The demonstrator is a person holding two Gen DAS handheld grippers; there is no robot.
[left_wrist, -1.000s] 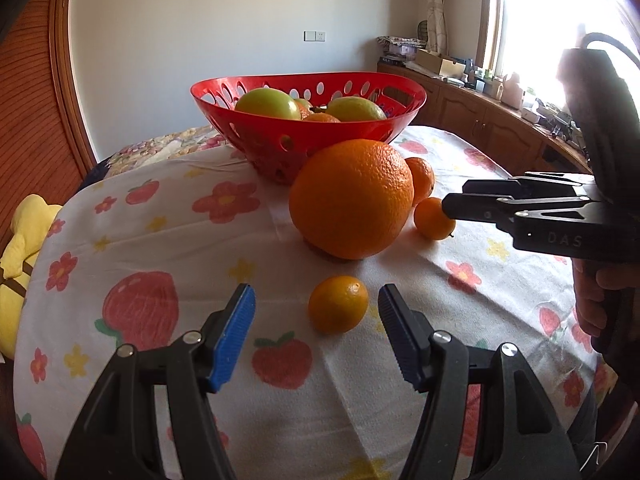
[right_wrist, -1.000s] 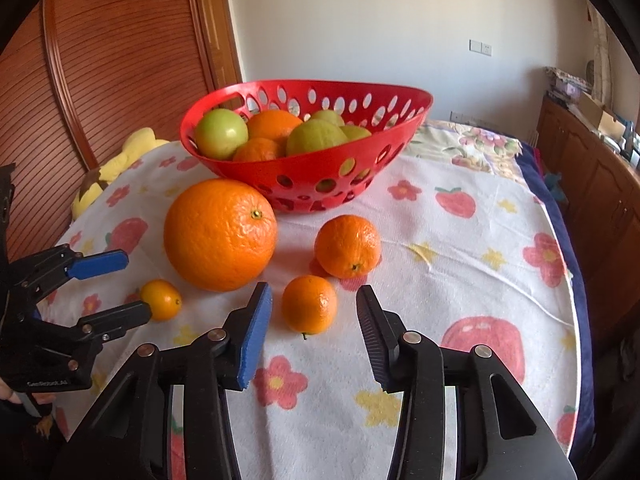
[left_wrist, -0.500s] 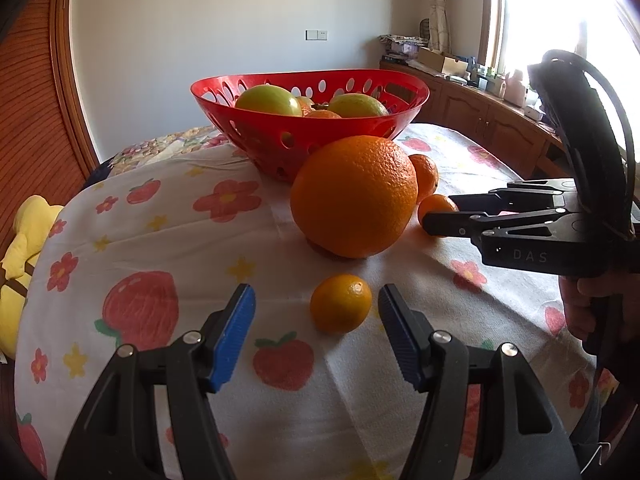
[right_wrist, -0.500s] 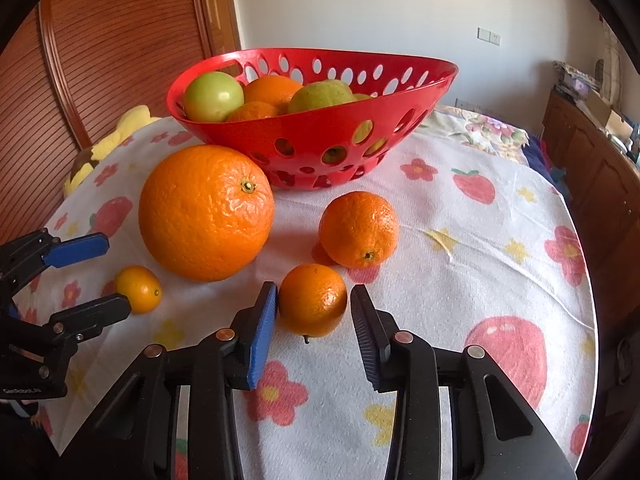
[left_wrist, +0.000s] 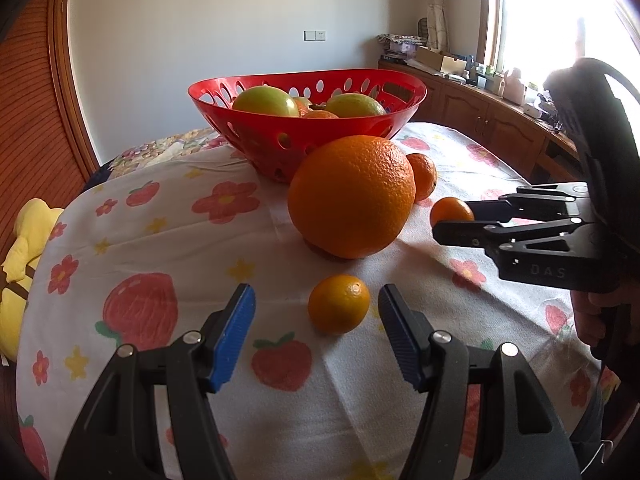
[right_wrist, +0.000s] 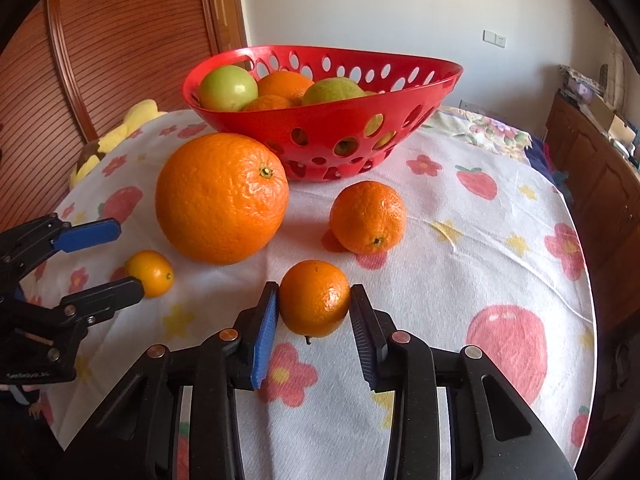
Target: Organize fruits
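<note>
A red perforated basket [left_wrist: 320, 136] [right_wrist: 360, 120] holds green and orange fruit at the back of the flowered tablecloth. A big orange [left_wrist: 352, 196] [right_wrist: 222, 198] lies in front of it, with a medium tangerine [right_wrist: 368, 216] [left_wrist: 424, 176] to its right. My right gripper [right_wrist: 315, 289] [left_wrist: 452, 220] is shut on a small tangerine [right_wrist: 315, 298] [left_wrist: 450, 210], with both pads pressing its sides on the cloth. My left gripper [left_wrist: 316, 294] [right_wrist: 128, 258] is open. The smallest orange [left_wrist: 339, 309] [right_wrist: 150, 273] lies just ahead of its fingertips, untouched.
A yellow plush toy [left_wrist: 24, 248] [right_wrist: 132, 120] lies off the table's left edge, by a wooden slatted door [right_wrist: 120, 40]. Wooden cabinets [left_wrist: 480, 120] run along the right wall under a window. A hand [left_wrist: 600, 316] holds the right gripper.
The right gripper moved forward around the small tangerine and its jaws closed onto it. The left gripper and the other fruit stayed put.
</note>
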